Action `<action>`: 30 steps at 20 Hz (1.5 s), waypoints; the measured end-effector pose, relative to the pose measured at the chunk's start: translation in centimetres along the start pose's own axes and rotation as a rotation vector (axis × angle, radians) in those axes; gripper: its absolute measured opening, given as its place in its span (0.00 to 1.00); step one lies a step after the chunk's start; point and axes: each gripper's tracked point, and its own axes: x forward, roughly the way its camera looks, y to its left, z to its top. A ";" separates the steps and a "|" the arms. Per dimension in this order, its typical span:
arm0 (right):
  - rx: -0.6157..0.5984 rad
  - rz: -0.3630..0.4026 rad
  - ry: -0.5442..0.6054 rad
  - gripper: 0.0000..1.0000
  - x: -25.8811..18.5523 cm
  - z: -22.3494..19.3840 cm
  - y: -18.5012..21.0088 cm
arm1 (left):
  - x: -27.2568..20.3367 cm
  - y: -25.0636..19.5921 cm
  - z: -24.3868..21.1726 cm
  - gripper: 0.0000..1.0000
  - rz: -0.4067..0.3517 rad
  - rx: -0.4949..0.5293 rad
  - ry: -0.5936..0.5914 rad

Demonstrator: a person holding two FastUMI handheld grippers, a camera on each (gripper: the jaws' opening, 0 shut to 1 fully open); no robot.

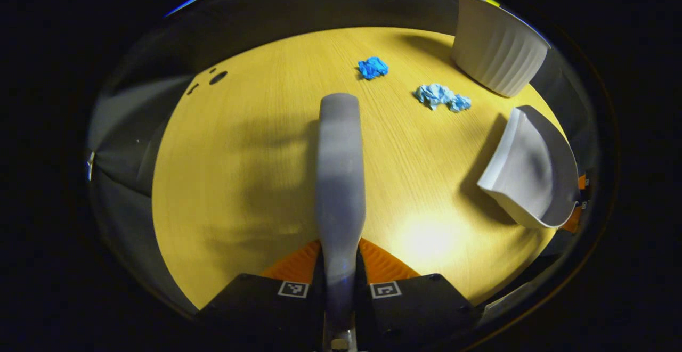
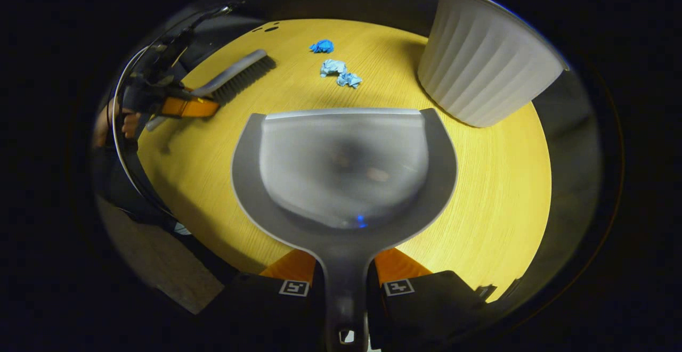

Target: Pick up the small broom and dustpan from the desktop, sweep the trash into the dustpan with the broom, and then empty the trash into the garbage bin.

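Holding both tools off the tabletop (image 1: 240, 181), you have the pick-up part of the job in hand, and the sweeping is what the scene leaves to do. Your left gripper (image 1: 339, 267) has its fingers clenched on the handle of the small broom (image 1: 340, 171), which runs straight ahead of that camera; in the right gripper view the same broom (image 2: 237, 78) shows with its bristles pointing down toward the wood, near the far left edge. Your right gripper (image 2: 345, 277) has its fingers closed on the stem of the dustpan (image 2: 343, 165), whose open mouth faces forward toward the trash; in the left gripper view the dustpan (image 1: 533, 173) hangs tilted at the right.

Three crumpled blue scraps lie loose on the wood: one darker scrap (image 1: 373, 67) farther off, and a paler pair (image 1: 442, 96) lying touching each other, closer to the garbage bin (image 1: 498, 48). In the right gripper view they sit just beyond the pan's front lip, with the ribbed bin (image 2: 479, 59) upright to their right.

Inside the pan you can see no scrap, though its floor is blurred. So, judging by this, the trash is not yet collected and nothing blue shows in the bin, whose inside is hidden. Gathering all three scraps and tipping them into the bin remain.
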 end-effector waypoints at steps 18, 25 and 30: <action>-0.027 0.053 0.045 0.35 0.5 -0.2 -0.4 | 7.5 1.3 16.3 0.27 0.017 0.218 -0.100; -0.028 0.061 0.046 0.36 0.9 0.1 -0.9 | 6.7 -5.4 16.5 0.27 -0.136 0.369 -0.087; -0.029 0.052 0.046 0.36 0.9 0.2 -1.0 | 5.0 -10.5 14.0 0.27 -0.273 0.482 -0.066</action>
